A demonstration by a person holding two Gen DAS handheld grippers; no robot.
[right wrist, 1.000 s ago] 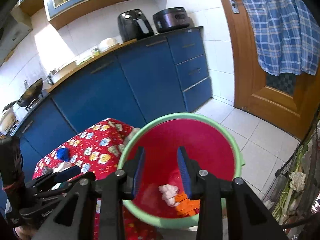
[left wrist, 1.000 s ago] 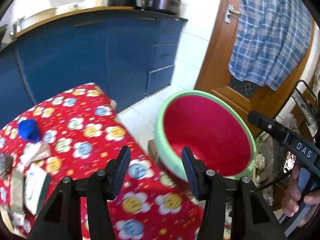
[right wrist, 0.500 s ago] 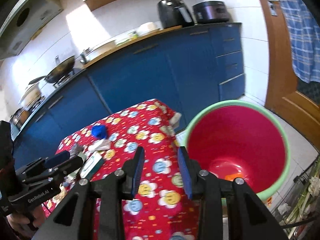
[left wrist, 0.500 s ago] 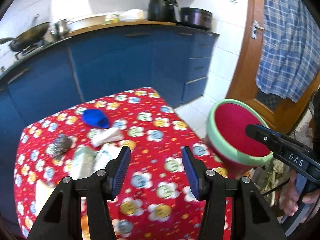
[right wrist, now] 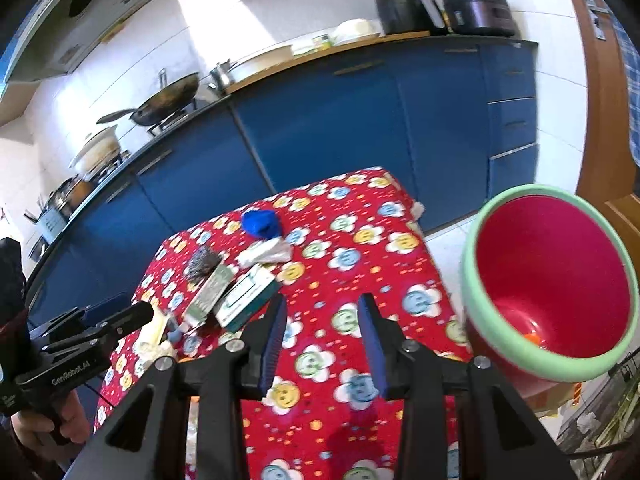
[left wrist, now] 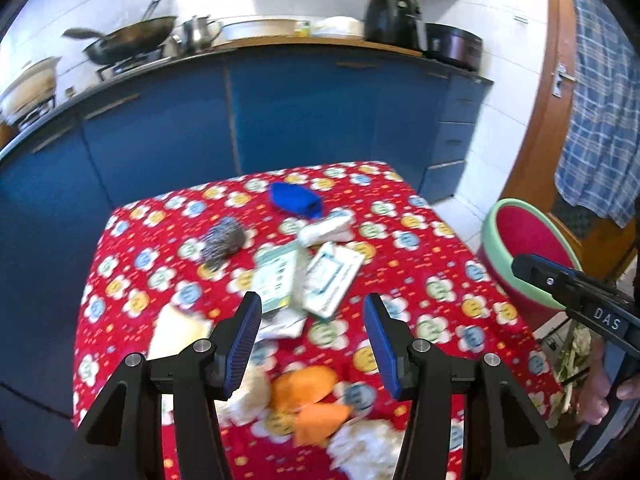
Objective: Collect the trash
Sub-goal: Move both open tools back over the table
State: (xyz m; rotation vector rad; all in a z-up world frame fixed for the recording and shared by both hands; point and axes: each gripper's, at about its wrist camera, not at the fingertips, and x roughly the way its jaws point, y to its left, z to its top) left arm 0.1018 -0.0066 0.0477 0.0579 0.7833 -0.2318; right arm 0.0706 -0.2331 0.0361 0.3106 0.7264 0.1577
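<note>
i am between pickups: both my grippers hang over the table with nothing in them, so the step in hand, as i judge it, is choosing the next piece of trash. my left gripper [left wrist: 312, 340] has its jaws apart and empty. my right gripper [right wrist: 322, 340] has its jaws opening, and nothing sits between them either.

the trash lies on the red flowered tablecloth [left wrist: 420, 248]. i count one blue crumpled piece [left wrist: 295, 199], one white wad [left wrist: 326, 229], one grey scrubby ball [left wrist: 223, 240], two flat cartons [left wrist: 332, 278] lying side by side, touching, one pale sheet [left wrist: 176, 330] at the left, two orange scraps [left wrist: 308, 390], and some white crumpled tissue [left wrist: 368, 446] near the front edge; blur keeps me from counting the tissue exactly.

one red bin [right wrist: 552, 280] with a green rim stands off the table's right end, and something orange already lies at its bottom.

next, i judge, my left jaws should drop onto the orange scraps just below them and close.
</note>
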